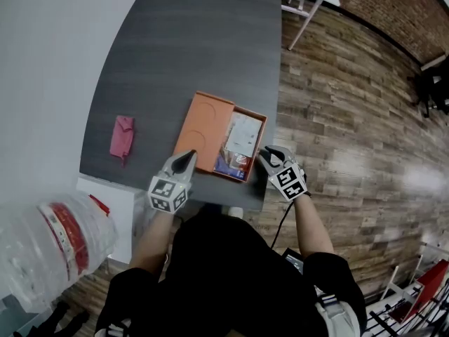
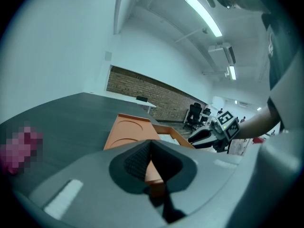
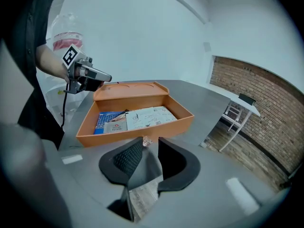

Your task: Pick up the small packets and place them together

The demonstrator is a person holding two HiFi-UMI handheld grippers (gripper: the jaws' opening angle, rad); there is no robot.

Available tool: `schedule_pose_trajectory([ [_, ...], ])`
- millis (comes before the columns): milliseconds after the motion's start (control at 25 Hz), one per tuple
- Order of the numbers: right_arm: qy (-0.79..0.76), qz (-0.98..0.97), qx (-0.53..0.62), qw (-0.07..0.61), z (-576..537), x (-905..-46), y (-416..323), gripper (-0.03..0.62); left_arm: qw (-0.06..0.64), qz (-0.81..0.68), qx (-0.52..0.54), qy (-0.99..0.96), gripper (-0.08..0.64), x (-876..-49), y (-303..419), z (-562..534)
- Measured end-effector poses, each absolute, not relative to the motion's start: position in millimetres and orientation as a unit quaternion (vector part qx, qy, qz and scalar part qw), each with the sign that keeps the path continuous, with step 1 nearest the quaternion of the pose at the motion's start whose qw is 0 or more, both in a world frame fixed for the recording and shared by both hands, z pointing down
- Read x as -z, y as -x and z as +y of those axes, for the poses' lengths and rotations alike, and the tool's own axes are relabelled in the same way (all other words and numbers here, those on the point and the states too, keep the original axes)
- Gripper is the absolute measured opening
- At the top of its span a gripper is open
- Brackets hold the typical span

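Observation:
An open orange box (image 1: 258, 150) sits at the near right of the dark table (image 1: 189, 55), its lid (image 1: 203, 128) laid flat to the left. Inside lie a white packet (image 3: 151, 116), a blue packet (image 3: 105, 119) and a small pale one (image 3: 115, 126). My left gripper (image 1: 188, 157) is over the lid's near edge with its tips together; orange shows below the pads. My right gripper (image 3: 151, 144) hovers just before the box's near wall, jaws slightly apart. A tiny clear shiny scrap (image 3: 146, 140) sits at its left fingertip. A pink crumpled thing (image 1: 121, 136) lies alone at the left.
A large water bottle (image 1: 49, 248) stands at the near left, beside a white cabinet (image 1: 116, 213). The table's near edge is right under both grippers, with wooden floor (image 1: 344, 118) to the right. White furniture legs (image 1: 302, 16) stand beyond the far right corner.

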State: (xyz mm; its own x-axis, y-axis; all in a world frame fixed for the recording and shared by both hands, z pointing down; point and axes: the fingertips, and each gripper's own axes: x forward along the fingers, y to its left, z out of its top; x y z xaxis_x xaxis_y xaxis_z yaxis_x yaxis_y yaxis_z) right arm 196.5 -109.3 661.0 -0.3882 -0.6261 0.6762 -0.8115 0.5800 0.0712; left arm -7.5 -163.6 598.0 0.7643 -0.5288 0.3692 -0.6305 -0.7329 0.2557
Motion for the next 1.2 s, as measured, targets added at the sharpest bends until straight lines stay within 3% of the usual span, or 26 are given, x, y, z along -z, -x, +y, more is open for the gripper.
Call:
schedule_pose_trajectory([
  [200, -0.475, -0.815, -0.130, 0.305, -104, -632, -211, 0.103, 0.199, -0.324, -0.126, -0.916, -0.002, -595, 6, -168],
  [360, -0.510, -0.813, -0.143, 0.241, -105, -604, -217, 0.098, 0.229, -0.339, -0.057, -0.911, -0.002, -566, 5, -176],
  [520, -0.516, -0.817, -0.135, 0.220, -114, -586, -217, 0.100, 0.221, -0.347, -0.012, -0.911, -0.002, -538, 4, -186],
  [960, -0.474, -0.832, -0.090, 0.272, -161, -569, -189, 0.101, 0.200, -0.331, 0.029, -0.922, -0.002, -504, 2, -218],
  [1200, -0.421, -0.832, -0.114, 0.343, -174, -604, -163, 0.129, 0.182, -0.330, 0.012, -0.926, -0.002, -509, 10, -214],
])
